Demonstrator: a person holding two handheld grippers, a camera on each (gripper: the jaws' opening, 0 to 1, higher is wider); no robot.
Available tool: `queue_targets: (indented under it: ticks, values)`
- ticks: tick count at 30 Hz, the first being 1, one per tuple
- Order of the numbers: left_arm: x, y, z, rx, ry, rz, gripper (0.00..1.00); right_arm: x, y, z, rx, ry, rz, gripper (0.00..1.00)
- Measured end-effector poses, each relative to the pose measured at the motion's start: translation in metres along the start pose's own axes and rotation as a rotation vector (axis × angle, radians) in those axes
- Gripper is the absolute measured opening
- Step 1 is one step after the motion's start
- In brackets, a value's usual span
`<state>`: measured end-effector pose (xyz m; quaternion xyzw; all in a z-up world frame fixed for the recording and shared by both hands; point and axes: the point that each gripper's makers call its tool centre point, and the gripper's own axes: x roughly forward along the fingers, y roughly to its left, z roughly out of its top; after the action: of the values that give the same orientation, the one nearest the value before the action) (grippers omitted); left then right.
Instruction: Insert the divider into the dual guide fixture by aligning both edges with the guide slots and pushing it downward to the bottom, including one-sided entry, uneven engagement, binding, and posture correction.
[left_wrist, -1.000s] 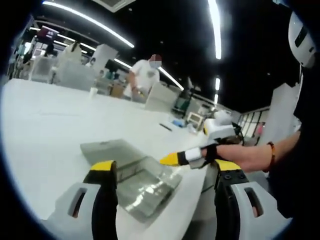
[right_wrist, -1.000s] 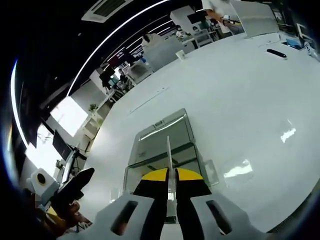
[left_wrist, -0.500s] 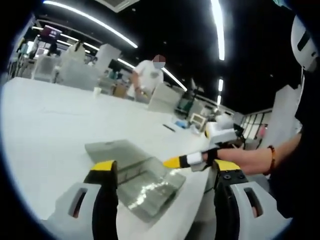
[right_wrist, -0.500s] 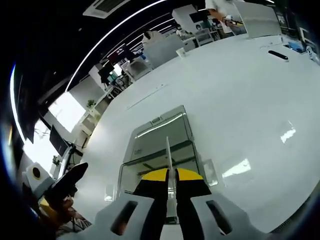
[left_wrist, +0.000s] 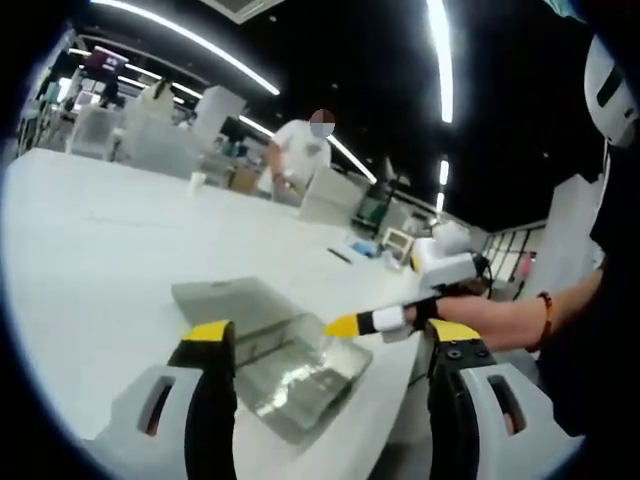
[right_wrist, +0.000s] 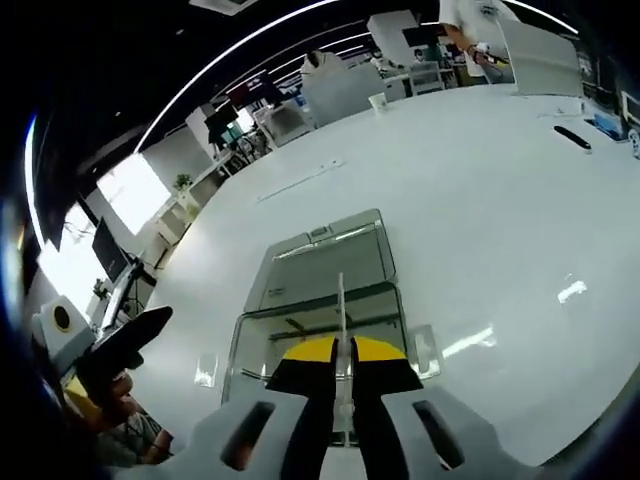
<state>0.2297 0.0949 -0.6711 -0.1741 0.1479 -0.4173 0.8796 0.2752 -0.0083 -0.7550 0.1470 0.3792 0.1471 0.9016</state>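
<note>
The clear dual guide fixture (right_wrist: 285, 325) lies on the white table (right_wrist: 480, 220), with a flat clear panel (right_wrist: 325, 262) just beyond it. My right gripper (right_wrist: 341, 350) is shut on the thin clear divider (right_wrist: 341, 300). I see the divider edge-on, standing upright over the middle of the fixture. In the left gripper view the fixture (left_wrist: 290, 365) lies between my jaws, and my left gripper (left_wrist: 331, 332) is open and holds nothing. The right gripper (left_wrist: 347, 323) reaches in from the right with its yellow tip over the fixture's far side. The left gripper (right_wrist: 120, 345) shows dark at the left.
A person in white (left_wrist: 300, 155) stands at the table's far side. A small cup (right_wrist: 377, 100) and a black bar-shaped object (right_wrist: 575, 137) lie far back. The person's forearm (left_wrist: 510, 315) crosses at the right, near the table's edge (left_wrist: 400, 400).
The right gripper view has tilted slightly, so the fixture sits a little lower in the picture. The divider stays in the right jaws. The left gripper is unchanged.
</note>
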Motion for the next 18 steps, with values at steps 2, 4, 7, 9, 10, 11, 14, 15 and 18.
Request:
queue_targets:
  ticks: [2, 4, 7, 9, 10, 11, 14, 15, 18]
  values:
    - [0.0001, 0.0005, -0.0011, -0.003, 0.003, 0.0, 0.77, 0.0002, 0.0005, -0.0002, -0.004, 0.004, 0.004, 0.0]
    - [0.0, 0.0009, -0.0016, -0.004, 0.003, 0.001, 0.77, 0.0006, 0.0001, -0.0005, -0.018, 0.01, 0.0, 0.0]
    - [-0.0001, 0.0013, -0.0022, -0.008, 0.002, 0.003, 0.77, 0.0012, -0.0039, -0.0015, -0.063, 0.018, -0.024, 0.0]
    - [-0.0001, 0.0017, -0.0028, -0.009, 0.003, 0.004, 0.77, 0.0019, -0.0018, -0.0022, -0.057, 0.023, -0.016, 0.0]
    - [0.0, 0.0017, -0.0026, -0.011, 0.002, 0.004, 0.77, 0.0019, -0.001, -0.0022, -0.049, 0.021, -0.011, 0.0]
    - [0.0, 0.0017, -0.0028, -0.013, 0.003, 0.004, 0.76, 0.0019, -0.0011, -0.0025, -0.05, 0.02, -0.01, 0.0]
    - [-0.0002, 0.0018, -0.0035, -0.018, 0.003, 0.004, 0.76, 0.0022, -0.0023, -0.0035, -0.056, 0.019, -0.011, 0.0]
    - [-0.0002, 0.0017, -0.0039, -0.02, 0.002, 0.003, 0.76, 0.0023, -0.0026, -0.003, -0.044, 0.02, -0.008, 0.0]
    - [0.0, 0.0012, -0.0052, -0.022, 0.008, 0.002, 0.76, 0.0026, -0.0013, -0.0036, -0.049, 0.025, -0.007, 0.0]
